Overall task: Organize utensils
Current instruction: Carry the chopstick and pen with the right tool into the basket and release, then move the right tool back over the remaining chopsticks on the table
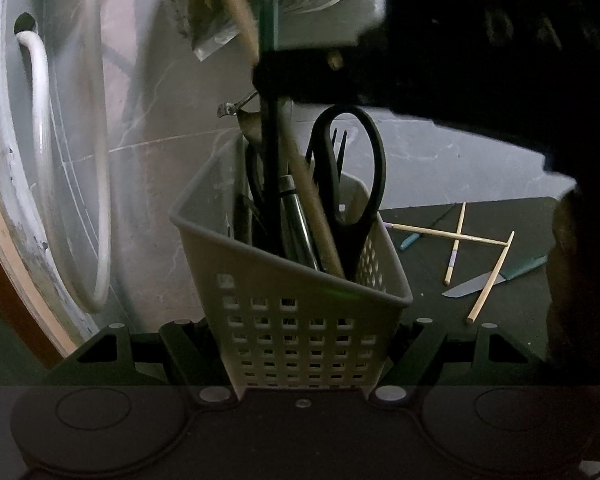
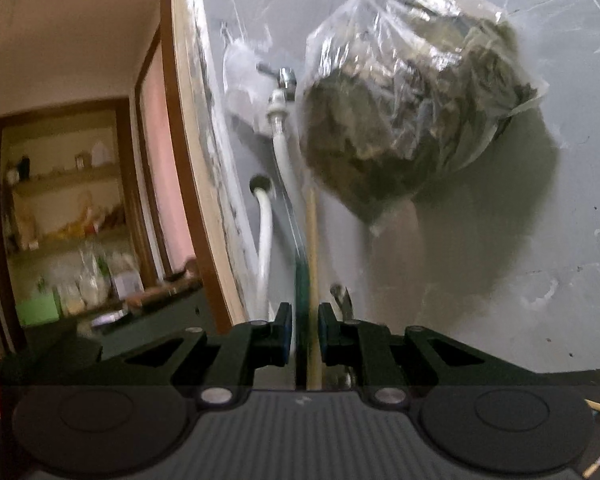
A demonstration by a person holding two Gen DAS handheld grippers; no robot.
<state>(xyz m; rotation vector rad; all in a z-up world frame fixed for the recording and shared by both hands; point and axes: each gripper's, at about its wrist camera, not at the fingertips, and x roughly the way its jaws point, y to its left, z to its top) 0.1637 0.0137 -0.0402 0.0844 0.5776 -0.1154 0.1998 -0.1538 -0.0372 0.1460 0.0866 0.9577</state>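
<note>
My left gripper [image 1: 300, 340] is shut on a grey perforated utensil basket [image 1: 300, 320], one finger on each side wall. Upright in the basket are black scissors [image 1: 356, 184], a black fork [image 1: 336, 152] and a steel-handled tool [image 1: 296, 216]. Over the basket my right gripper [image 1: 276, 76] [image 2: 304, 332] is shut on a green-handled utensil [image 2: 302, 280] and a wooden chopstick [image 2: 312, 240]. Both reach down into the basket. Three more chopsticks [image 1: 448, 234] and a teal-handled knife [image 1: 476, 284] lie on the dark counter [image 1: 512, 220] at the right.
A grey wall [image 1: 160, 120] stands close behind the basket, with a white hose [image 1: 40, 120] on it at the left. A clear plastic bag of dark stuff [image 2: 412, 100] hangs beside a tap [image 2: 286, 78]. A doorway with shelves [image 2: 60, 200] shows far left.
</note>
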